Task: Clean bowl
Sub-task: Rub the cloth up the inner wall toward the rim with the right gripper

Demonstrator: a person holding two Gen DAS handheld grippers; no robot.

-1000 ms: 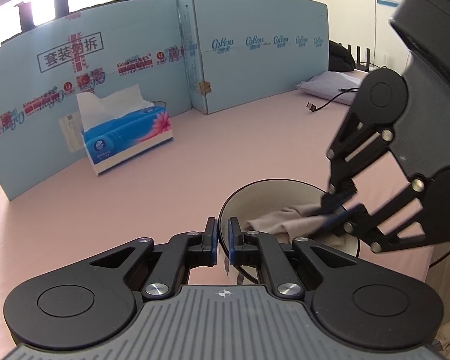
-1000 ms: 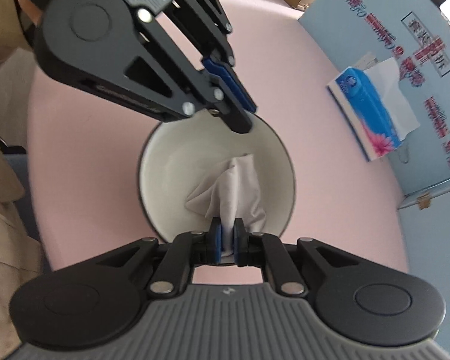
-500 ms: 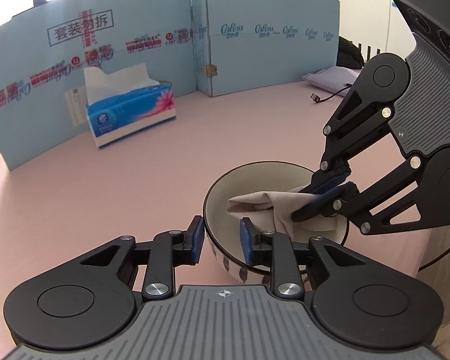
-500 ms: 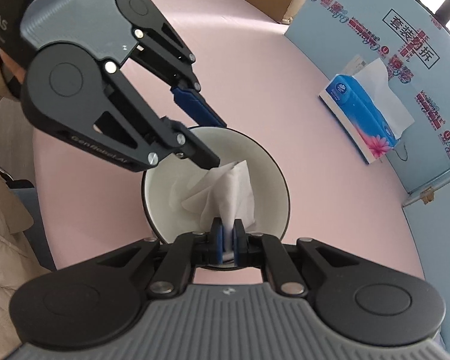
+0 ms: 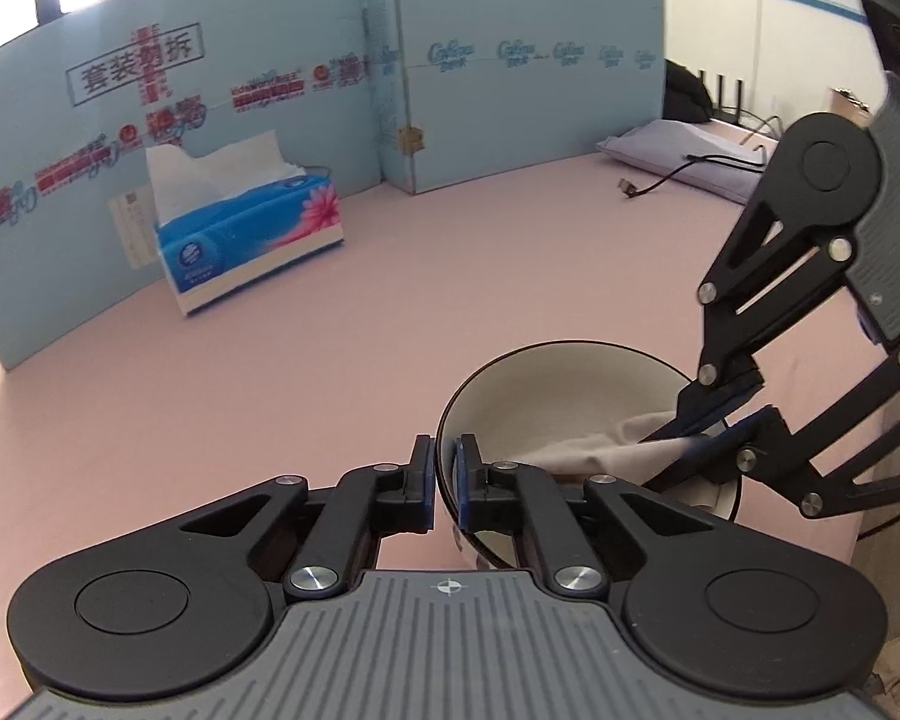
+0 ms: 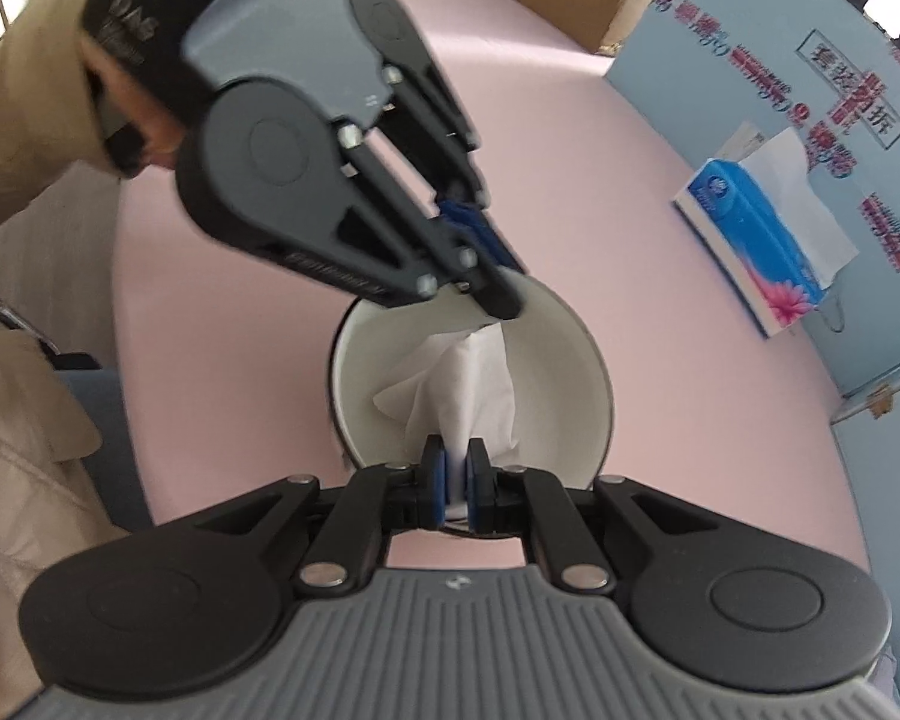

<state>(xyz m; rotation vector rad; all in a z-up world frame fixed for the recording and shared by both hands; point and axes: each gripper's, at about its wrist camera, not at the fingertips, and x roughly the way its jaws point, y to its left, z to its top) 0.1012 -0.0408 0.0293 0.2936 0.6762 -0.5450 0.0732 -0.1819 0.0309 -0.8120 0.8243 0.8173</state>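
While the left gripper (image 5: pixel 444 483) pinches the rim of the bowl (image 5: pixel 546 372) near the table's (image 5: pixel 390 324) edge, the right gripper (image 6: pixel 456 480), clamped on tissue (image 6: pixel 468 384), should sweep the whole inside gently

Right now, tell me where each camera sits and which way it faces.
Left wrist: on the left gripper, low over the pink table, facing the tissue box and blue boards; its jaws clamp the bowl rim.
Right wrist: on the right gripper, looking steeply down into the bowl; its jaws pinch the tissue; the person's beige sleeve shows.
Shared: bowl, tissue, tissue box, each other's gripper.
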